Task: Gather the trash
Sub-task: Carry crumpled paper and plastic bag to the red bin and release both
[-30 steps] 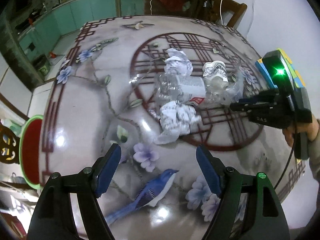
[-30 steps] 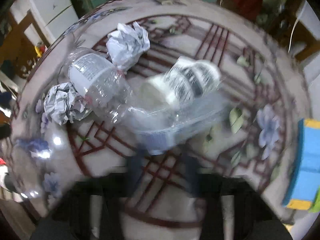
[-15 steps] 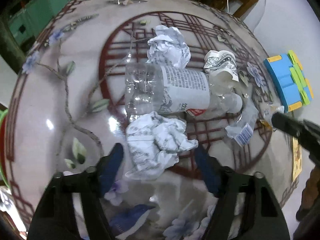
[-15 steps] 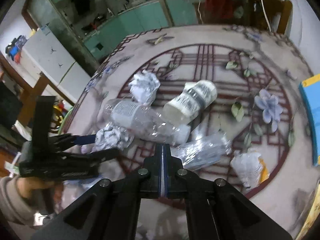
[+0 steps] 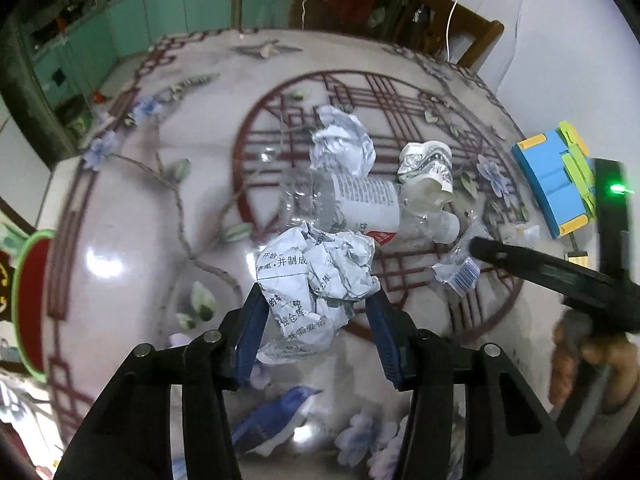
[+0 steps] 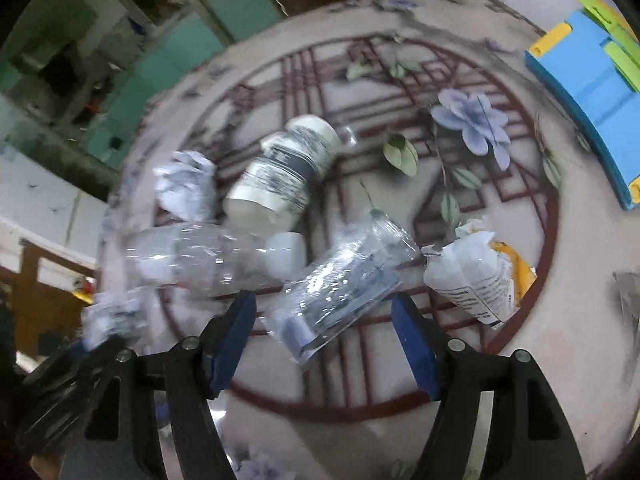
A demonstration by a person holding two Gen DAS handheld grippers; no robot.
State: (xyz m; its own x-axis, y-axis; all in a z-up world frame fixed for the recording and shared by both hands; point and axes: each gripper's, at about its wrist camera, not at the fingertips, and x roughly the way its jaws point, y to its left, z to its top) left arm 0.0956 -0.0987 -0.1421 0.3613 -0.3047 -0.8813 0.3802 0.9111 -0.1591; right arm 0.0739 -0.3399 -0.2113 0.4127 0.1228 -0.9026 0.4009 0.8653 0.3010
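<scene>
The trash lies mid-table [image 5: 132,240]. The squashed bottle [image 5: 348,200] looks light and slippery. The left gripper [image 5: 316,332] stands apart around soft, light paper ball [image 5: 316,276]. The right gripper [image 6: 324,336] stands apart around crinkly wrapper [image 6: 340,284].

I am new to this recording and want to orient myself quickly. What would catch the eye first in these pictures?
First, the pile of trash in the middle of the painted table: a crumpled printed paper ball sits between the blue fingers of the left hand-held gripper, in front of a clear plastic bottle. The right hand-held gripper is open around a clear plastic wrapper. A bright blue and yellow block lies near the table's edge.
</scene>
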